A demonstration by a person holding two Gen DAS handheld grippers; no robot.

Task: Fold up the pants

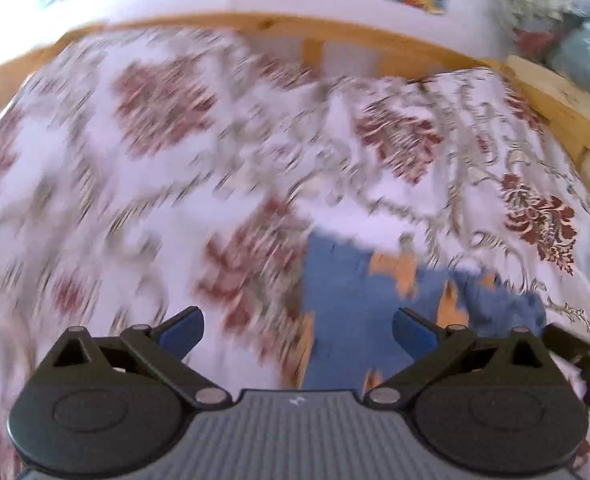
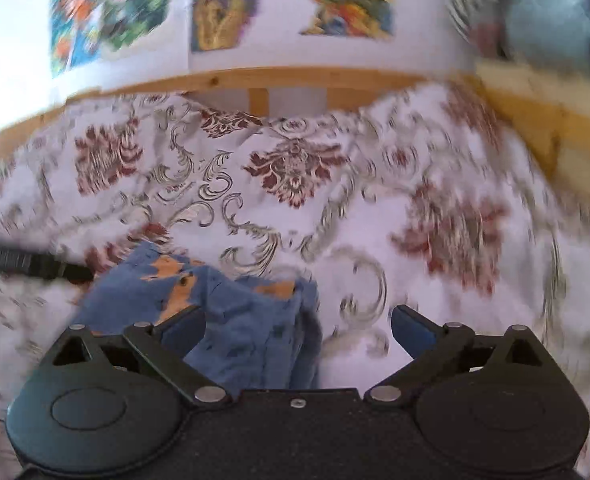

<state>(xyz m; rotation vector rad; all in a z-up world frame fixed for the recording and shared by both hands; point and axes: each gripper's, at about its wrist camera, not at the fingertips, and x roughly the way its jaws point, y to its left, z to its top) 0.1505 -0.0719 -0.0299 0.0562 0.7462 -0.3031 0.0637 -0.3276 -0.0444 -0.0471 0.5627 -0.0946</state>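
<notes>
Pants (image 2: 247, 320) blue w/ orange patches; bedspread (image 2: 295, 184) white w/ maroon florals, grey scrolls.

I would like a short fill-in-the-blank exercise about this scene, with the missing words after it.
1. The blue pants with orange patches lie on a white bedspread printed with dark ____ flowers.
2. Both the left tool and the right tool are ____.
3. Behind the bed runs a ____ rail.

Missing words: red; open; wooden

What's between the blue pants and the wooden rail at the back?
Only the white bedspread with dark red flowers lies between the blue pants with orange patches and the wooden rail. The right wrist view shows it best.
</notes>
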